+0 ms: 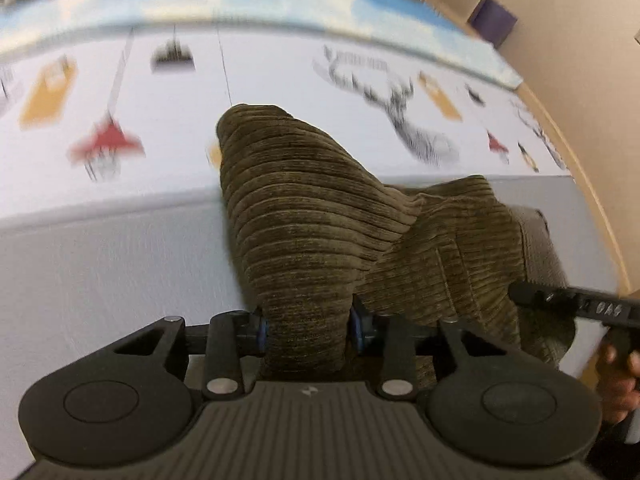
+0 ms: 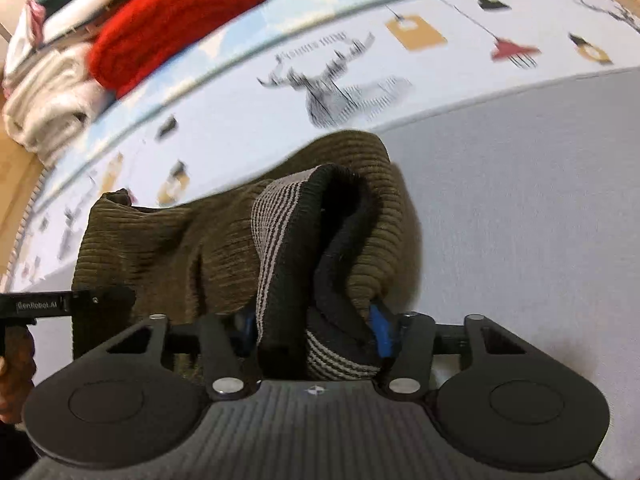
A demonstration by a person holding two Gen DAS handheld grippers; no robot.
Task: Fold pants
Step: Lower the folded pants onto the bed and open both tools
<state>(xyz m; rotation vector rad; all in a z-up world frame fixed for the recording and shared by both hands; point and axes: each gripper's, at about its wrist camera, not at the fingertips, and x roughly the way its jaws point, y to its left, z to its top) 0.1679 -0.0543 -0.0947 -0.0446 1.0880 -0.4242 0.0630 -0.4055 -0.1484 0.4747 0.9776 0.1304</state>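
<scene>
The olive-brown corduroy pants hang lifted above a white and grey bed cover. My left gripper is shut on a bunched part of the pants. My right gripper is shut on the pants at the waistband, which is striped grey and black with a dark lining. The right gripper shows at the right edge of the left wrist view, and the left gripper shows at the left edge of the right wrist view. The cloth hides the fingertips in both views.
The bed cover is grey near me and white with deer and tag prints farther off. Folded red and cream clothes are stacked at the far left. A wooden bed frame runs along the right.
</scene>
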